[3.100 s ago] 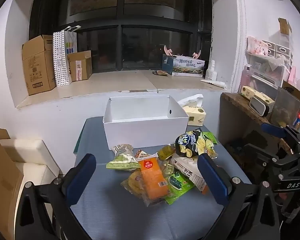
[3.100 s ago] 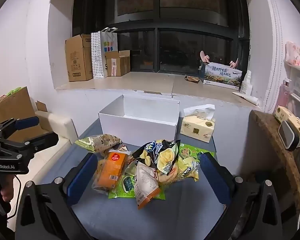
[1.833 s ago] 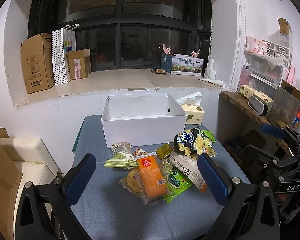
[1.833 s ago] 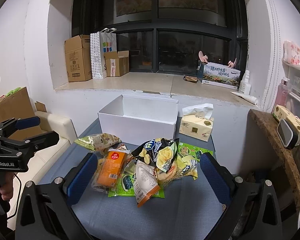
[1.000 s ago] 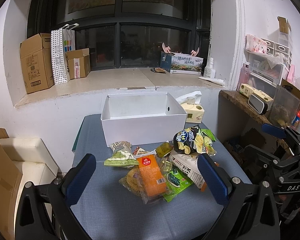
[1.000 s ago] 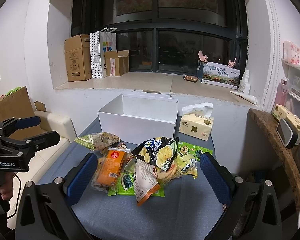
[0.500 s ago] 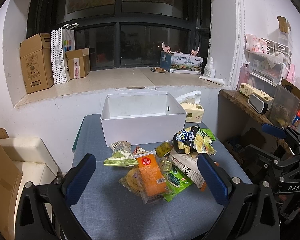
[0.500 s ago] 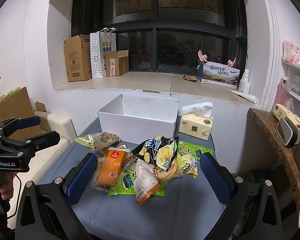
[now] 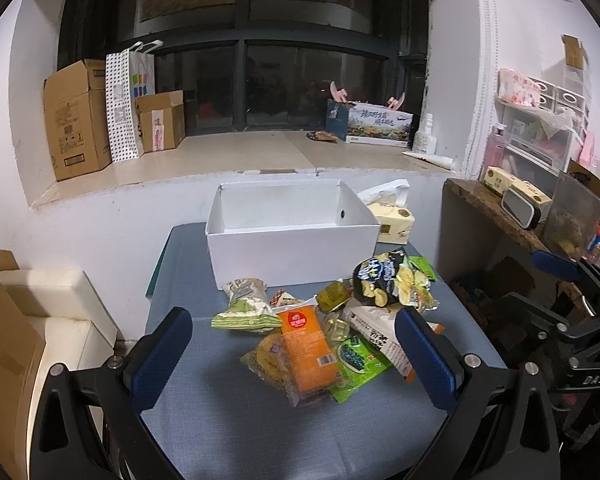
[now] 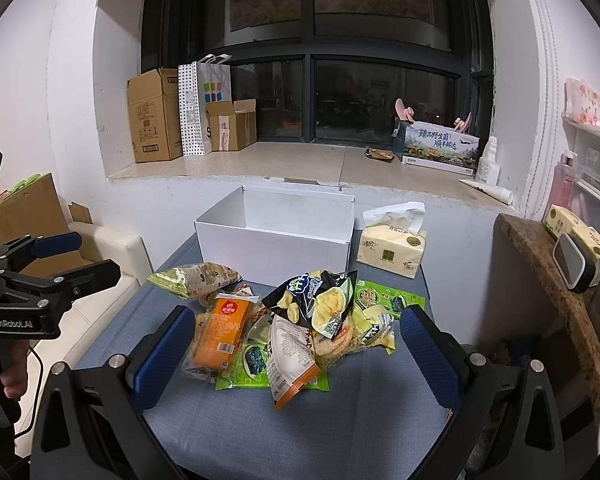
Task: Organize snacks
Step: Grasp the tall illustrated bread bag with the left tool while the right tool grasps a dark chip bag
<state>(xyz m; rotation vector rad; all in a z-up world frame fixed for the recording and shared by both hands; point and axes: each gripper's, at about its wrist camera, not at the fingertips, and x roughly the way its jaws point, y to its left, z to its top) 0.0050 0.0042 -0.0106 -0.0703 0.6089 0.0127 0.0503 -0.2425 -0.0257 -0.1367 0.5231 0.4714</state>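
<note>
The left gripper and the right gripper both stood wide apart, holding and touching nothing. The snack pile lay just ahead between their fingers, the white box beyond it.

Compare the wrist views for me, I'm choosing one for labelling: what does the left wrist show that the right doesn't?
Only the left wrist view shows the right gripper. Only the right wrist view shows the left gripper, open. Both share the white box, the snack pile with the orange packet, and the tissue pack.
</note>
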